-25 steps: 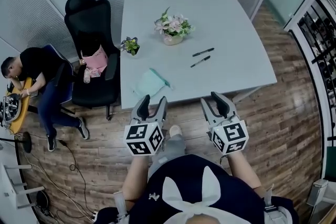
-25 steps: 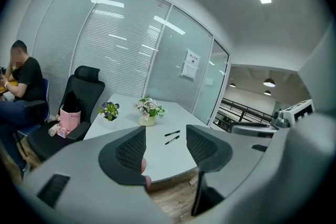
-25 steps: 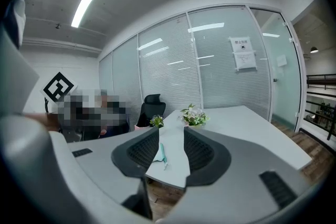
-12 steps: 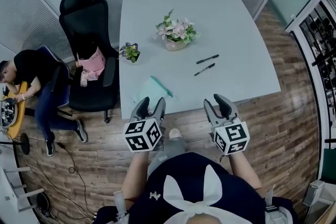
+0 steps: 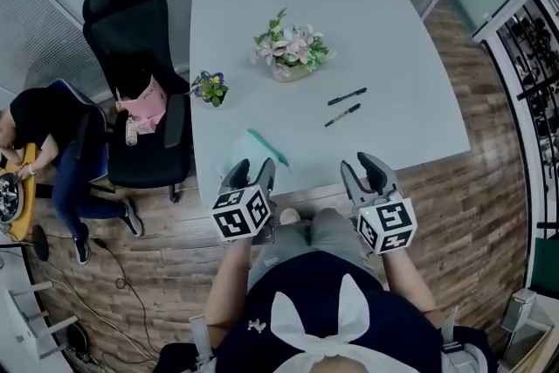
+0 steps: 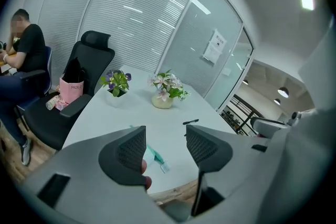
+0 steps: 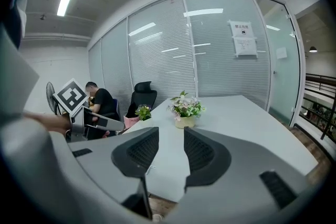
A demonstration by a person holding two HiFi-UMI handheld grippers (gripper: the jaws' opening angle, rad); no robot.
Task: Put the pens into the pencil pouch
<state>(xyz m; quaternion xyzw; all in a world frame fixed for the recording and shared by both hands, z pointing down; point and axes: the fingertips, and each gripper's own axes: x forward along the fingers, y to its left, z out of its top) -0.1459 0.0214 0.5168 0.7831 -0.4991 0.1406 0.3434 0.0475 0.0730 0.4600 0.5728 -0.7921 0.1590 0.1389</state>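
1. Head view: a pale table [image 5: 393, 31] carries a flower vase [image 5: 291, 48] near its middle. Two slim dark pens [image 5: 347, 96] lie almost parallel, a little apart, right of the vase and nearer the person. A flat mint-green pencil pouch [image 5: 249, 151] lies left of the vase, at the table's near edge. The left gripper [image 5: 251, 175] and right gripper [image 5: 365, 173] hover short of that edge.
2. Left gripper view: the jaws are spread with nothing between them. The pouch shows through the gap, nearer than the vase. Whether its zip is open cannot be told. This gripper should probably pin or open the pouch first.
3. Right gripper view: the jaws are spread and empty, aimed toward the vase. No pens show here. It likely needs to swing right of the vase and pinch one pen mid-barrel, since thin pens roll.
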